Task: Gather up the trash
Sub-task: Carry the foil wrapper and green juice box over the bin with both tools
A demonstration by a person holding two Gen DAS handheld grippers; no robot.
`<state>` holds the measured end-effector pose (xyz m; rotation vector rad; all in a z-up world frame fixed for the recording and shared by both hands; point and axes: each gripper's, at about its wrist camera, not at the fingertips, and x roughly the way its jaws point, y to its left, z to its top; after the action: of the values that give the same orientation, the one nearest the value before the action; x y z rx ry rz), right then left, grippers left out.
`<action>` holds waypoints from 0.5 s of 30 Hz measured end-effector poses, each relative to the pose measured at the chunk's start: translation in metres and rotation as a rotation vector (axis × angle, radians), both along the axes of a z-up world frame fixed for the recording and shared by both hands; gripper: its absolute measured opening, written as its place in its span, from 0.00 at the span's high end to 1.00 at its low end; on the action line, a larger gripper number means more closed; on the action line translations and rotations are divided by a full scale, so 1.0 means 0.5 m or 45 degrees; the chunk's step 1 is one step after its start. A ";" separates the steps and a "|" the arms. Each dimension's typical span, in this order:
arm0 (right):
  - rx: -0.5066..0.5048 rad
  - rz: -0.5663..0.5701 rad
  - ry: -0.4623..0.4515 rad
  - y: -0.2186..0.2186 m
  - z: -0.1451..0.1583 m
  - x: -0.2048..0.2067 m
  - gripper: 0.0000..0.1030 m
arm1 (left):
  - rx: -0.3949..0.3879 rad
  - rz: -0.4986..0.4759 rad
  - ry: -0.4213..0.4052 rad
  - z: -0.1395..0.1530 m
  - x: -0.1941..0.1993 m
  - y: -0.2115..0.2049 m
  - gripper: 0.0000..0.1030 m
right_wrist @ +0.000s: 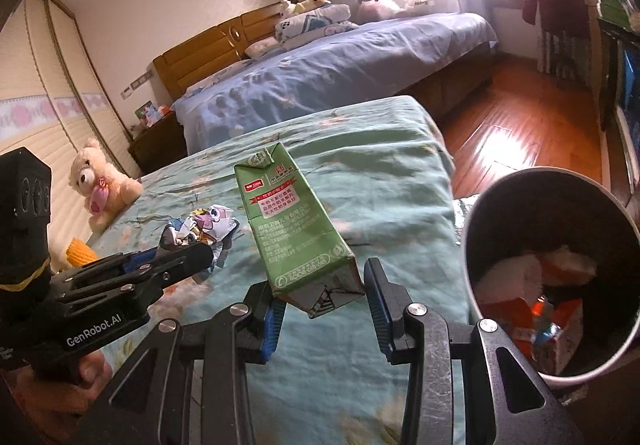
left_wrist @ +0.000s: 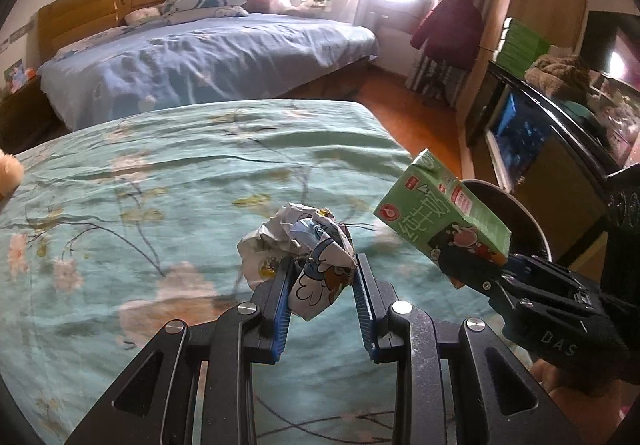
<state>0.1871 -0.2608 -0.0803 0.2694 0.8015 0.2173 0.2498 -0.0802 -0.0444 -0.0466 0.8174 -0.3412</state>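
Left tool (left_wrist: 322,277) pinches a crumpled cartoon wrapper (left_wrist: 300,249) over the teal bed (left_wrist: 160,181). Right tool (right_wrist: 326,281), marked "DAS", grips a green milk carton (right_wrist: 290,221) printed "4008-618-618", beside the bin (right_wrist: 500,205). Left tool's body reads "GenRobot.AI".

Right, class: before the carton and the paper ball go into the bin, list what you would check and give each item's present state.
1. Green milk carton between the right gripper's jaws: ok, though only its lower end is pinched.
2. Crumpled paper ball between the left gripper's jaws: ok.
3. Trash bin mouth open and unobstructed: ok.
4. Room left in the bin: ok, trash lies low inside.
5. Carton above the bin mouth: not ok, it is beside it, over the bed.
6. Carton empty: cannot tell.
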 end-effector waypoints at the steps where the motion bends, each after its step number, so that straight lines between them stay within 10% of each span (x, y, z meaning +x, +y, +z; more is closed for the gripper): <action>1: 0.005 -0.006 -0.001 -0.004 0.000 -0.004 0.63 | 0.002 -0.005 -0.001 0.001 0.000 -0.004 0.73; 15: 0.041 -0.091 -0.029 -0.053 0.006 -0.050 0.63 | 0.017 -0.087 -0.001 0.002 -0.023 -0.064 0.73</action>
<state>0.1619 -0.2872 -0.0772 0.3248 0.7648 0.1658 0.2383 -0.1121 -0.0432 -0.0061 0.8213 -0.3999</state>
